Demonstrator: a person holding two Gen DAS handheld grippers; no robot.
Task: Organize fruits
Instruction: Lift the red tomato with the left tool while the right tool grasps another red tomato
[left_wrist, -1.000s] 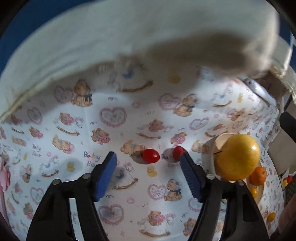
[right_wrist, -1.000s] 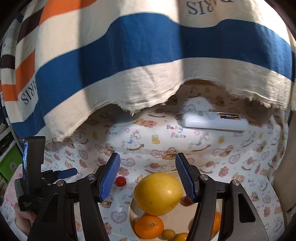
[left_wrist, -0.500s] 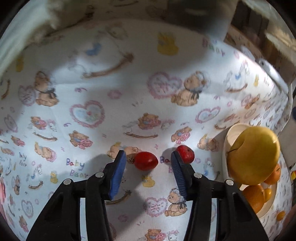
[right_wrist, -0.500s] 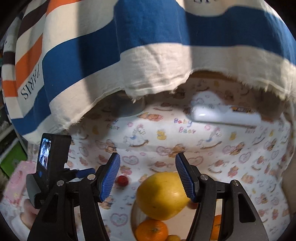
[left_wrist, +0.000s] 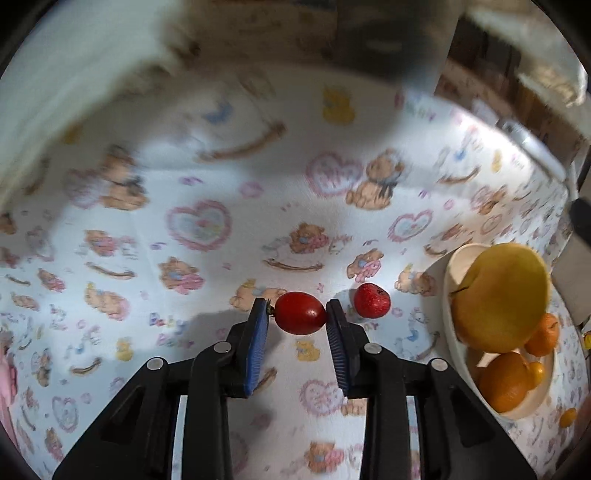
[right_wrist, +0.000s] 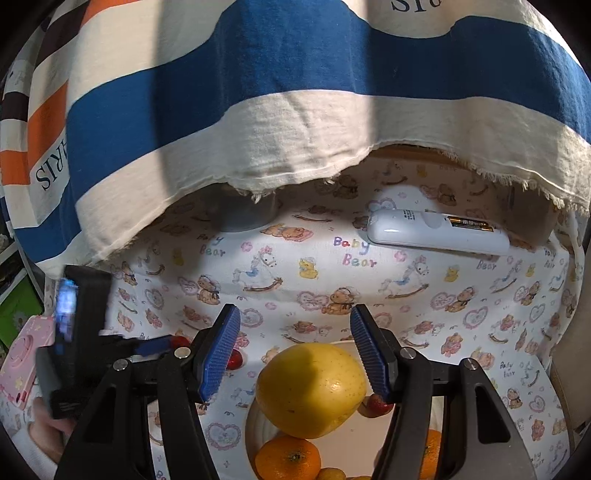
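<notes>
Nearest the left wrist camera, the left gripper (left_wrist: 297, 319) has dropped closer to the bench (left_wrist: 207, 280), and its jaws, wide a second ago, are closing on one red cherry tomato (left_wrist: 300, 313), so I judge a lift toward the bowl (left_wrist: 456, 264) comes next. One strawberry (left_wrist: 372, 300) lies just beside it; a second (right_wrist: 377, 403) sits in the bowl with one yellow pomelo (right_wrist: 311, 384) and at least four oranges (left_wrist: 504, 380). The right gripper (right_wrist: 295, 350) hovers over the pomelo, jaws apart and empty; beyond lies one white remote (right_wrist: 437, 230).
</notes>
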